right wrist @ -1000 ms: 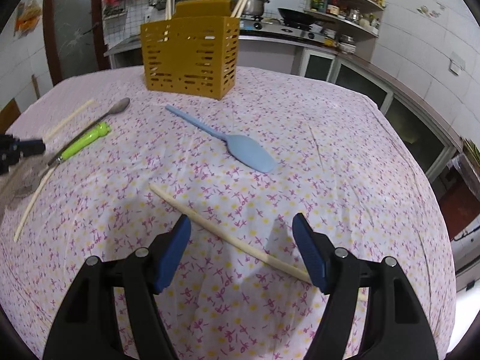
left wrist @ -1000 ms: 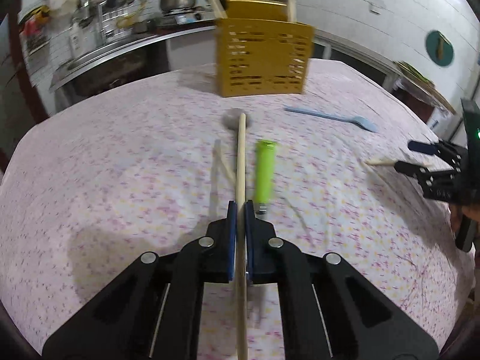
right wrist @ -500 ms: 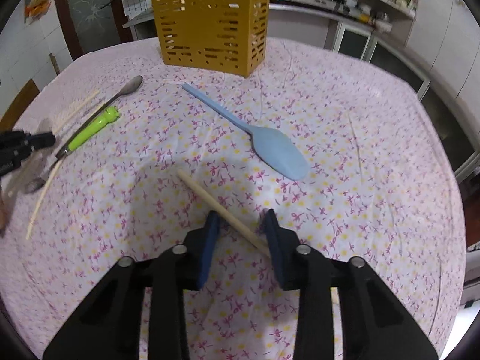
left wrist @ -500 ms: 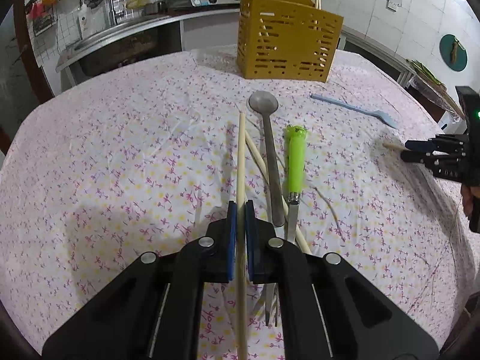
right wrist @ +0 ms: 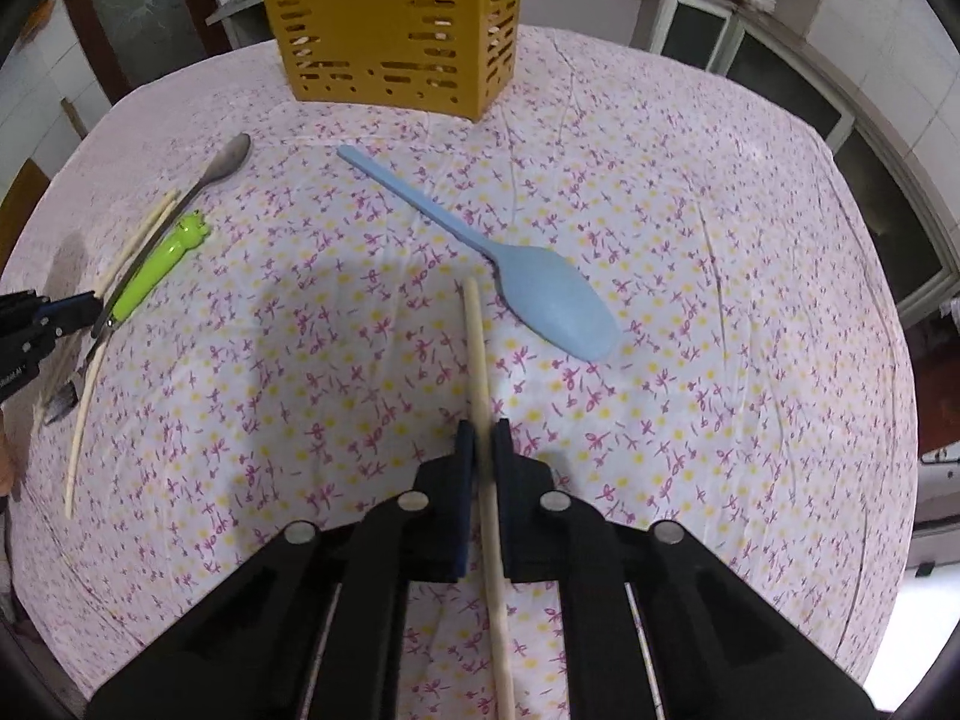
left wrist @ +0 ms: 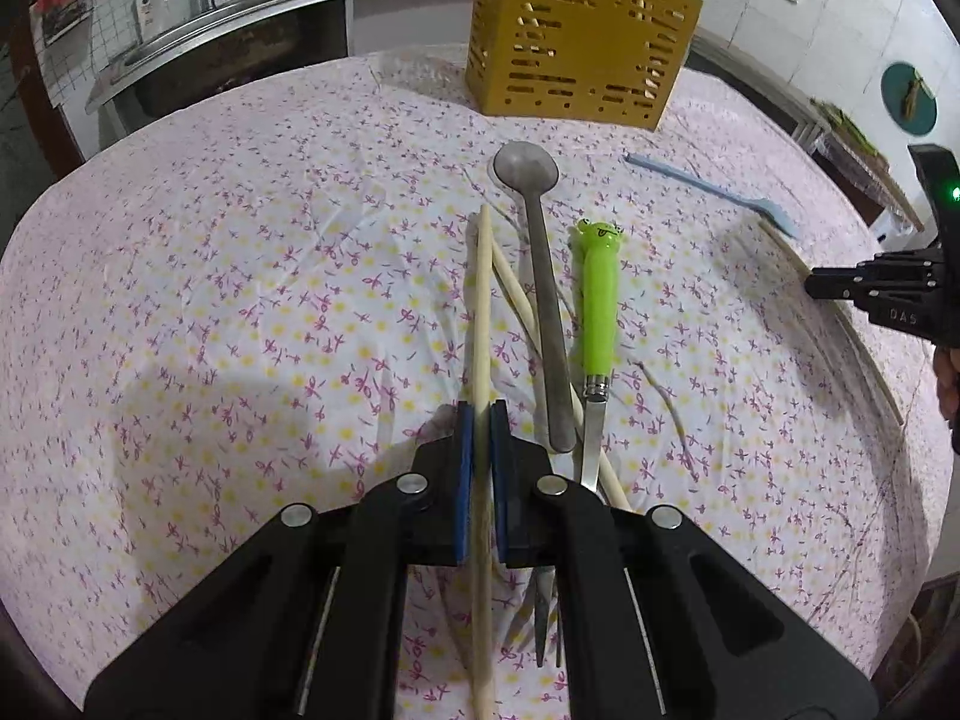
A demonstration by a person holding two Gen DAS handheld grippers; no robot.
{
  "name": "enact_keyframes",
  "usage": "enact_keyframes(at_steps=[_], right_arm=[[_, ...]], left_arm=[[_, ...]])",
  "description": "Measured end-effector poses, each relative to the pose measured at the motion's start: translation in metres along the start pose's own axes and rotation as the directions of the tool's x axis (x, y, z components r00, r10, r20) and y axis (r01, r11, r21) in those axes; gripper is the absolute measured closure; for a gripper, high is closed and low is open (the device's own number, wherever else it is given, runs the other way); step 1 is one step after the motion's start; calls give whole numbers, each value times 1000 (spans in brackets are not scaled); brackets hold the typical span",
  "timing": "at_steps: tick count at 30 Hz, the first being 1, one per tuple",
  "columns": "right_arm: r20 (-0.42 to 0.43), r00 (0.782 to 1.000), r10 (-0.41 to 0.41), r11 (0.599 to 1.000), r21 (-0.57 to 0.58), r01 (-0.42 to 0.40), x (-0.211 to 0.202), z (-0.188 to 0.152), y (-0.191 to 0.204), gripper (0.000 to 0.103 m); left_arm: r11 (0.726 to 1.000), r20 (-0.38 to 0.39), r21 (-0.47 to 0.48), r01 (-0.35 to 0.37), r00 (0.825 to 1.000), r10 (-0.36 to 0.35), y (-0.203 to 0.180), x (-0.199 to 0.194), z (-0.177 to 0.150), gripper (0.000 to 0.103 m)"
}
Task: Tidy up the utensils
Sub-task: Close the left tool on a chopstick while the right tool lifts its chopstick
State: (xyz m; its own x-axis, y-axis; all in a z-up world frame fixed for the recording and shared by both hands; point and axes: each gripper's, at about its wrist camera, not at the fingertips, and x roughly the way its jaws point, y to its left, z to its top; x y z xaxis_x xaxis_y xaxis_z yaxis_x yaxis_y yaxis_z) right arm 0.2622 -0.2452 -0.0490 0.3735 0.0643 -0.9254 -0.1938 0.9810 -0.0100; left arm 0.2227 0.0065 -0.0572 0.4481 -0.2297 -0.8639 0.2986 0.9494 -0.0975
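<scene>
My left gripper (left wrist: 478, 420) pinches a wooden chopstick (left wrist: 480, 312), pads tight on its shaft. My right gripper (right wrist: 483, 438) is clamped on another chopstick (right wrist: 478, 348) the same way. Beside the left one lie a loose chopstick (left wrist: 510, 294), a metal spoon (left wrist: 540, 276) and a green-handled fork (left wrist: 597, 300). The blue spoon (right wrist: 540, 294) sits near my right. The yellow utensil basket (right wrist: 390, 24) stands at the far end of the floral tablecloth (right wrist: 720, 300)

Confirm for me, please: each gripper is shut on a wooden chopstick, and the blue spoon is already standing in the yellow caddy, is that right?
Not quite. The blue spoon is not in the yellow caddy; it lies flat on the flowered tablecloth in front of it, as the right wrist view shows. The rest holds: the left gripper and the right gripper are each shut on a wooden chopstick.
</scene>
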Motion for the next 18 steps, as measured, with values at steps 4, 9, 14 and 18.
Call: enact_keyframes(at_steps=[4, 9, 14, 18], right_arm=[[-19, 1000, -9, 999, 32, 9, 0, 2, 2, 95], [-14, 1000, 24, 994, 106, -22, 0, 4, -5, 93], [26, 1000, 13, 992, 126, -16, -3, -1, -3, 93], [103, 994, -24, 991, 133, 11, -6, -14, 5, 94]], left_arm=[[1000, -41, 25, -9, 999, 10, -4, 7, 12, 97], [999, -100, 51, 18, 995, -13, -7, 18, 30, 91], [999, -149, -7, 50, 988, -51, -3, 26, 44, 91], [998, -91, -35, 44, 995, -47, 0, 25, 39, 98]])
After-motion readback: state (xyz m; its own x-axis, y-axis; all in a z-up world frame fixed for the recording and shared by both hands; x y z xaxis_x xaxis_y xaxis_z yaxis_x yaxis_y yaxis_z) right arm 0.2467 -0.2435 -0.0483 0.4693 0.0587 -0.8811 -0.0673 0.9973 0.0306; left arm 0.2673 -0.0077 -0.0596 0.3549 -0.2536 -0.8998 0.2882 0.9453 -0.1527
